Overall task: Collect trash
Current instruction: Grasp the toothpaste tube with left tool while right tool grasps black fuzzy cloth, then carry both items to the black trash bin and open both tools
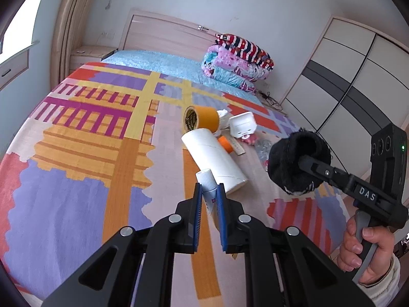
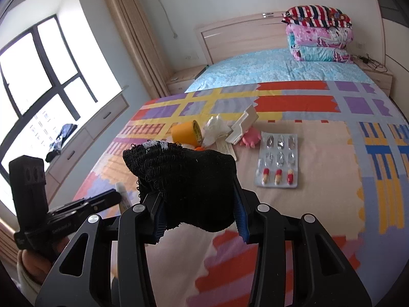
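My left gripper (image 1: 210,188) is shut on a small white tube (image 1: 207,184) with a white cap, lifted above the bedspread. My right gripper (image 2: 199,204) is shut on a black sock (image 2: 186,176) with a white-trimmed cuff; the same black sock (image 1: 296,162) shows in the left wrist view at the right. On the bed lie a white cardboard roll (image 1: 213,158), a yellow tape roll (image 1: 202,121), a crumpled tissue (image 2: 213,128), a white plastic box (image 2: 242,125), a pink toy (image 2: 249,138) and a pill blister pack (image 2: 277,160).
The colourful patterned bedspread (image 1: 76,179) covers the near bed. Folded quilts (image 2: 319,34) are stacked by the headboard. A wardrobe (image 1: 345,76) stands at the right, a window bench (image 2: 76,148) at the left. A hand (image 1: 363,250) holds the right gripper's handle.
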`<state>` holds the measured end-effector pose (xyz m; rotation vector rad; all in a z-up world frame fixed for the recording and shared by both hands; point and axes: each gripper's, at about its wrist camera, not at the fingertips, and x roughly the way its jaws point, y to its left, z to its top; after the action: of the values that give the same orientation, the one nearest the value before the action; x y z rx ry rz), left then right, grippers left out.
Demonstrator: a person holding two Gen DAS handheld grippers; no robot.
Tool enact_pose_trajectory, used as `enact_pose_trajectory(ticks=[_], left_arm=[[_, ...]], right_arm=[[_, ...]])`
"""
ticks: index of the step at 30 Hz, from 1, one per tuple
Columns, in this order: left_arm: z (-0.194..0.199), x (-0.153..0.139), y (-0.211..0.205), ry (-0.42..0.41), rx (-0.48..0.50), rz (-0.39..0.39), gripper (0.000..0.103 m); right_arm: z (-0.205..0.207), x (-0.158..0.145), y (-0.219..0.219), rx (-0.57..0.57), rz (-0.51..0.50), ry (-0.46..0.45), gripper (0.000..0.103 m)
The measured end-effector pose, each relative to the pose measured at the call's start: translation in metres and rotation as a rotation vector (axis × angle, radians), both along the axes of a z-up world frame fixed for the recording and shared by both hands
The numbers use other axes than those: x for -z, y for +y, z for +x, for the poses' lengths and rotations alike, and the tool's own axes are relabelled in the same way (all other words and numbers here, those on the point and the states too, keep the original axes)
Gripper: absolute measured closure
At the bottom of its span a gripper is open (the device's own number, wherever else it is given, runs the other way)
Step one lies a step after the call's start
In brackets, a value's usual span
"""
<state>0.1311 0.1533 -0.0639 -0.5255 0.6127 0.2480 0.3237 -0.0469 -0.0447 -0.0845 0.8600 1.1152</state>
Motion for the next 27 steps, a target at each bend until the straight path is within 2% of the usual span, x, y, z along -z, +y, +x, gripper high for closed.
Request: enact_pose_trajectory(ticks=[5,14,22,27], left_arm=[[-0.012,-0.007,-0.01,-0.018,0.011,0.004,0.092],[-0.034,-0.024,-0.047,-0.044,0.095,0.039,0.092],[-0.049,-0.022,-0.076,-0.023,0.19,0.064,0.092],[-0.057,-0.011,-0.093,0.013,0.256,0.073,0.092]], right_arm=[[-0.014,-0.008,-0.02,-0.003,0.018,-0.008,0.06],[-0.042,-0.021,-0.058,-0.018,0.035,-0.033,0.06],[-0.069,-0.015,-0.089,-0.058,0.023,-0.03,0.06],[-0.082,0.003,-0.108,-0.081,-0.014,0.0,0.06]])
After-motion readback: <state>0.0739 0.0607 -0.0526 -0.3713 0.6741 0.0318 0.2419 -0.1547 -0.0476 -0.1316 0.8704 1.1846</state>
